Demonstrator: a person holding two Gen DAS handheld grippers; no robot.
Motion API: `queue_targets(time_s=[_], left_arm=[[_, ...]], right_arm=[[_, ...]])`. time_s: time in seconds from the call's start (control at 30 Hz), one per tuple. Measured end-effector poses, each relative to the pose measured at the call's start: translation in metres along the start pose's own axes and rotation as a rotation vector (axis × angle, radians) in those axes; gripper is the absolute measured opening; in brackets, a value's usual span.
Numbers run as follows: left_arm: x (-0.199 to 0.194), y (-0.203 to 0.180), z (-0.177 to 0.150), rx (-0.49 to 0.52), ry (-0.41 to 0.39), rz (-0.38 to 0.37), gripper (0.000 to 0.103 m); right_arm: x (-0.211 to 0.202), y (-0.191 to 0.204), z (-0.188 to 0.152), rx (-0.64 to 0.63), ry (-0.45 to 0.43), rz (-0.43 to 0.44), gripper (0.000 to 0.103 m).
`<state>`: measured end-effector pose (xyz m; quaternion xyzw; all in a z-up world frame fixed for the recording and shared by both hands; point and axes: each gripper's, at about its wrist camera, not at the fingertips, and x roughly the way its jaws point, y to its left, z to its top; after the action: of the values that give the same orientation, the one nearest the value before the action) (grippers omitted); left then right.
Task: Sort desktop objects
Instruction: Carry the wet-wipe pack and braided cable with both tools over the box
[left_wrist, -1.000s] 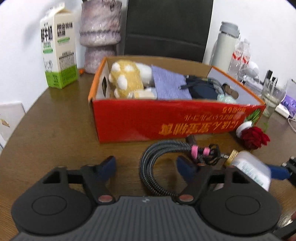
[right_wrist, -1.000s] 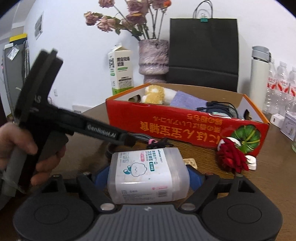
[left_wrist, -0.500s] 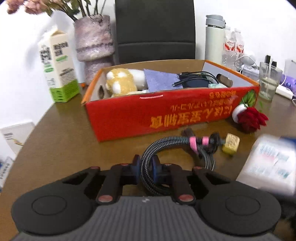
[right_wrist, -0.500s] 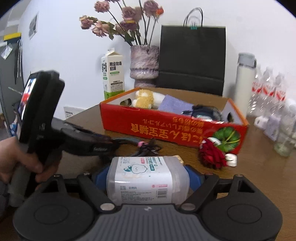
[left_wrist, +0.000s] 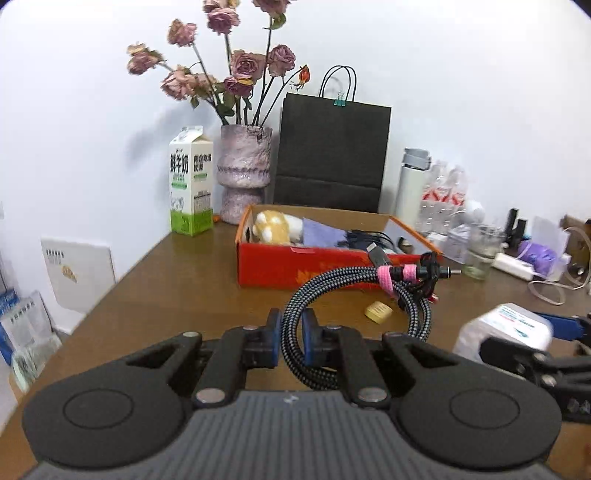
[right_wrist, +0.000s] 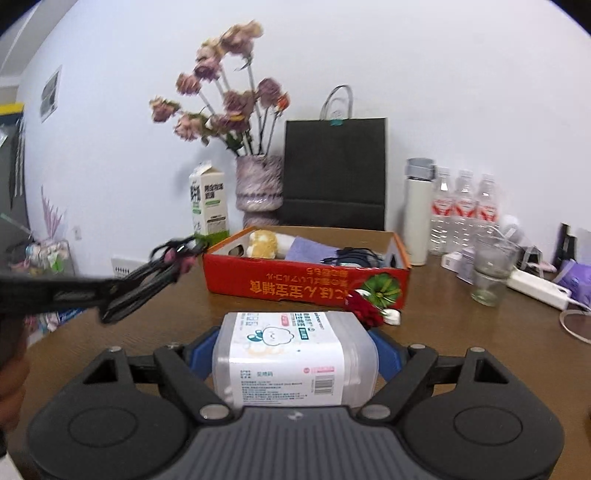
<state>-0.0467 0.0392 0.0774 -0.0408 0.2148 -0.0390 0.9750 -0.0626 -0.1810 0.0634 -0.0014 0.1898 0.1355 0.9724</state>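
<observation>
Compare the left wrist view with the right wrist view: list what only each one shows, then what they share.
Only the left wrist view shows the small yellow block on the table and the left tool closed on the braided cable.

Only the right wrist view shows the red rose lying against the box front, and the right tool closed on the clear plastic box, its label readable.

Both show the red cardboard box, milk carton, vase of dried flowers, black paper bag, white flask and drinking glass.
</observation>
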Motion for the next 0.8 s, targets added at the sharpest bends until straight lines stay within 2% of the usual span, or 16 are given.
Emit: queue_targets(time_s=[0.1, 0.2, 0.3, 0.53, 0.67, 0.8], left_arm=[[-0.023, -0.008, -0.024, -0.027, 0.024, 0.017, 0.012], [-0.044, -0.015, -0.045, -0.042, 0.046, 0.023, 0.012], [-0.065, -0.022, -0.057, -0.008, 0.028, 0.050, 0.012], [-0.101, -0.028, -0.068, 0.013, -0.004, 0.038, 0.012], [-0.112, -0.032, -0.075, 0.028, 0.006, 0.021, 0.012], [-0.112, -0.033, -0.071, 0.027, -0.013, 0.020, 0.013]], right_arm=[[-0.020, 0.007, -0.013, 0.012, 0.006, 0.007, 0.083], [-0.038, 0.018, -0.026, -0.028, 0.006, 0.001, 0.082], [-0.056, 0.026, -0.037, -0.053, -0.005, -0.006, 0.082], [-0.094, 0.037, -0.052, -0.128, -0.021, -0.038, 0.082], [-0.114, 0.035, -0.058, -0.114, -0.033, -0.047, 0.082], [-0.116, 0.032, -0.058, -0.095, -0.048, -0.057, 0.082]])
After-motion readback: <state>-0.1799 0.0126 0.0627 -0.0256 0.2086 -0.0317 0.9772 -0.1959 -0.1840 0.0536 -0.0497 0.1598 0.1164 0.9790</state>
